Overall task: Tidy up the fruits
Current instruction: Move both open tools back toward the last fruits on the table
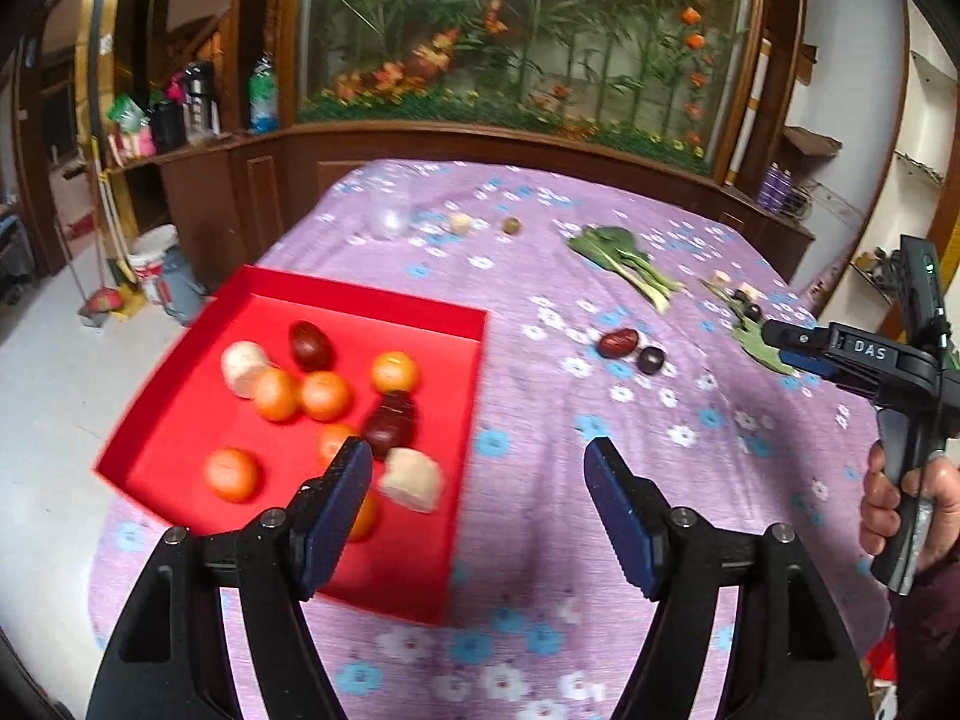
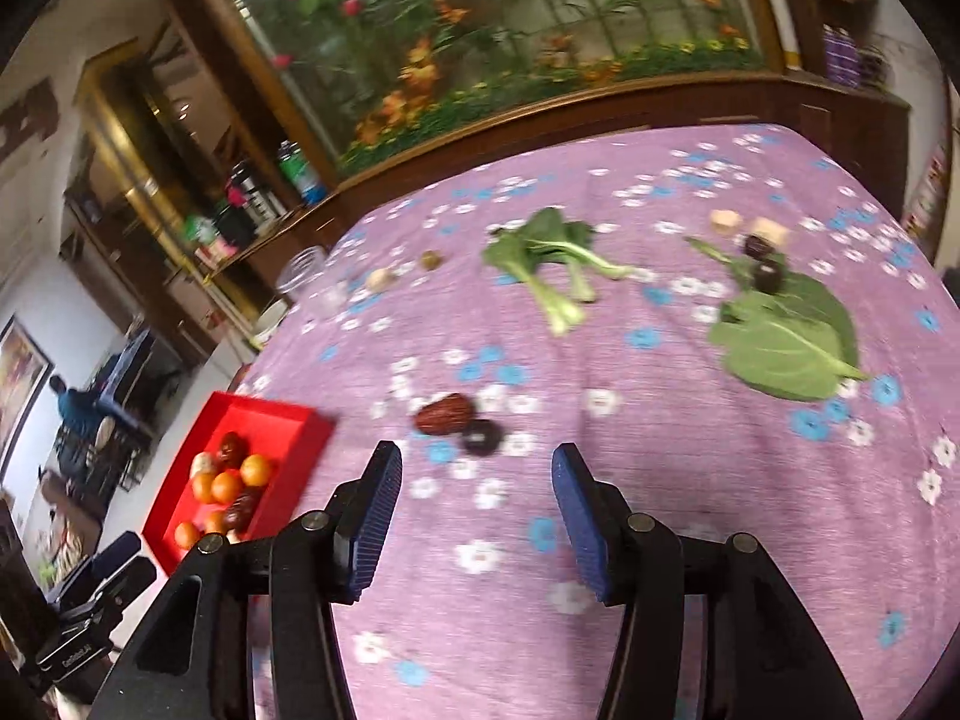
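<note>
Both claws spread, empty. Right gripper [image 2: 477, 483] lines up on red jujube [image 2: 443, 414] at 12 o'clock; red tray [image 2: 180, 516] at 9. Next: descend, pinch it, avoid dark plum [image 2: 480, 437] touching it. Left gripper [image 1: 477, 480] idles beside tray.

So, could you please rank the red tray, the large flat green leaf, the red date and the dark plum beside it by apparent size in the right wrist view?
Largest to smallest as they look:
1. Red tray, partly hidden by the tool
2. Large green leaf
3. Red date and dark plum: too alike and blurred to rank.
The tray lies nearer the camera than the leaf, so true sizes stay unsure.
</note>
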Tool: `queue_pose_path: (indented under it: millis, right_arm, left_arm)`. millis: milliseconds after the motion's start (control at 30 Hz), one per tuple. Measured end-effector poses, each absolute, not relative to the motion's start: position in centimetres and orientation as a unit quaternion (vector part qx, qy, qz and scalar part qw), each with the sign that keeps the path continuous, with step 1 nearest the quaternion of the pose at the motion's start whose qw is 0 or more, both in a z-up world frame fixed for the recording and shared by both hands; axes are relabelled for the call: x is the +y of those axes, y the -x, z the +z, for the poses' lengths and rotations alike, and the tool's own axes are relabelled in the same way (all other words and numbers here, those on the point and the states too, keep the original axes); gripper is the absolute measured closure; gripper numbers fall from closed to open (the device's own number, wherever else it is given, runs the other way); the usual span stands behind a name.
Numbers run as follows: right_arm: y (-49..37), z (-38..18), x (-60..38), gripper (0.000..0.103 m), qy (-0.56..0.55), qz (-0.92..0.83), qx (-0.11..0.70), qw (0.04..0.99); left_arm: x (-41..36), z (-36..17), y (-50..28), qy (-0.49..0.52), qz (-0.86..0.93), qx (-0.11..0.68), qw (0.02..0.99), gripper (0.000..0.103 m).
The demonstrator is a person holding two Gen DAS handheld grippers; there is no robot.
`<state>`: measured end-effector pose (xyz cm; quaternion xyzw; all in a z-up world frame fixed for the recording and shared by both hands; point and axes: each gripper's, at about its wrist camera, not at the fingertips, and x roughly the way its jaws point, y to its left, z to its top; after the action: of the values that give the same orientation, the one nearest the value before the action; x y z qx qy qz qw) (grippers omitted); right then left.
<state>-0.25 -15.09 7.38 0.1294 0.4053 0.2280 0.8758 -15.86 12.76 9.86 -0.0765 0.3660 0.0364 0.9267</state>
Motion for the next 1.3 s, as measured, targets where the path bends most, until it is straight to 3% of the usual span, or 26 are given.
queue_pose_path:
  millis: [667, 1300]
  right_arm:
    - [-1.9, 2.3, -13.5, 0.046, -0.108, 0.262, 0.439, 0.852]
    - [-4.3, 2.1, -11.2, 0.046, -0.087, 0.264, 0.439, 0.854]
  left_arm:
    - [7.0, 7.6, 11.2, -0.067, 0.069, 0.389, 0.916, 0.031]
    - [6.9, 6.4, 5.7, -0.097, 0.059, 0.405, 0.907, 0.031]
